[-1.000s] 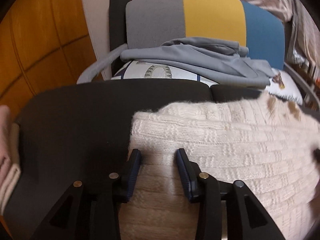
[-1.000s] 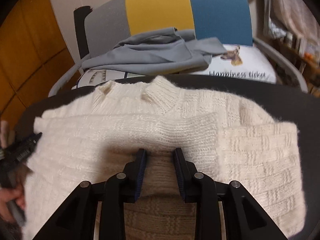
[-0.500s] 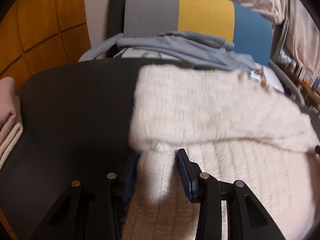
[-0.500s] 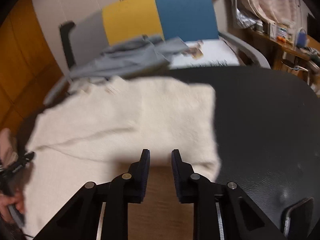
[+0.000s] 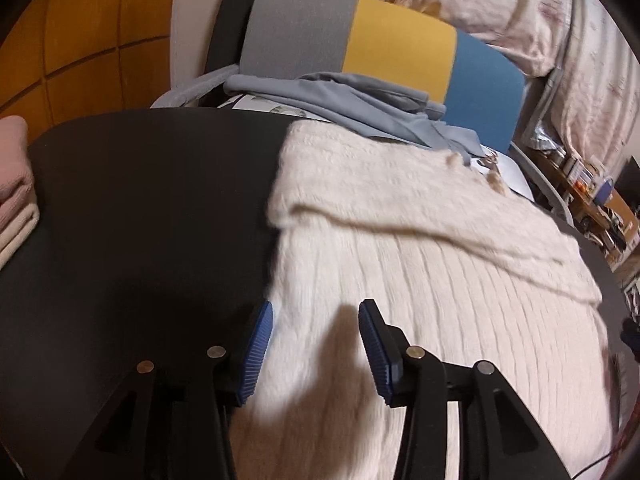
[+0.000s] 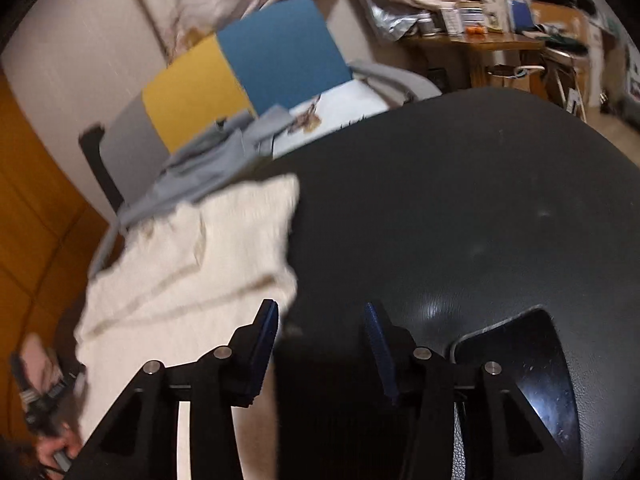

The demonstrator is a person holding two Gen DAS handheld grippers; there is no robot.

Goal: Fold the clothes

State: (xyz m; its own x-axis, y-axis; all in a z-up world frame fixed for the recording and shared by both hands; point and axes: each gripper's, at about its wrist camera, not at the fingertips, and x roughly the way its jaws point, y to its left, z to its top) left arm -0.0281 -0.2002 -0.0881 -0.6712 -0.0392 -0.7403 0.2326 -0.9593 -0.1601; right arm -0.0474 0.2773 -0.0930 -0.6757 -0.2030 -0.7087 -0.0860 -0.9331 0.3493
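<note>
Cream knit sweater lies flat on the black tabletop, reaching to the far edge. Upper part is doubled over the ribbed lower part, with the fold edge running across the garment from left down to right. In the right wrist view the sweater sits on the left part of the tabletop, and its right border ends just left of that gripper's left finger.

Left gripper: jaws spread apart, blue pads visible, nothing between them. It hangs over the sweater's near left border; whether the pads touch the knit cannot be told. Its shadow falls on the knit between the fingers.

Right gripper: jaws spread wide and holding nothing, over bare black tabletop just beside the sweater's right border. Picture is motion-blurred.

A flat dark object lies on the tabletop near the right gripper's right finger. A stack of folded pink and beige cloth rests at the tabletop's left edge.

Beyond the far edge stands a chair with a grey, yellow and blue back, and a grey garment is heaped on its seat. The person's left hand shows at lower left in the right wrist view.
</note>
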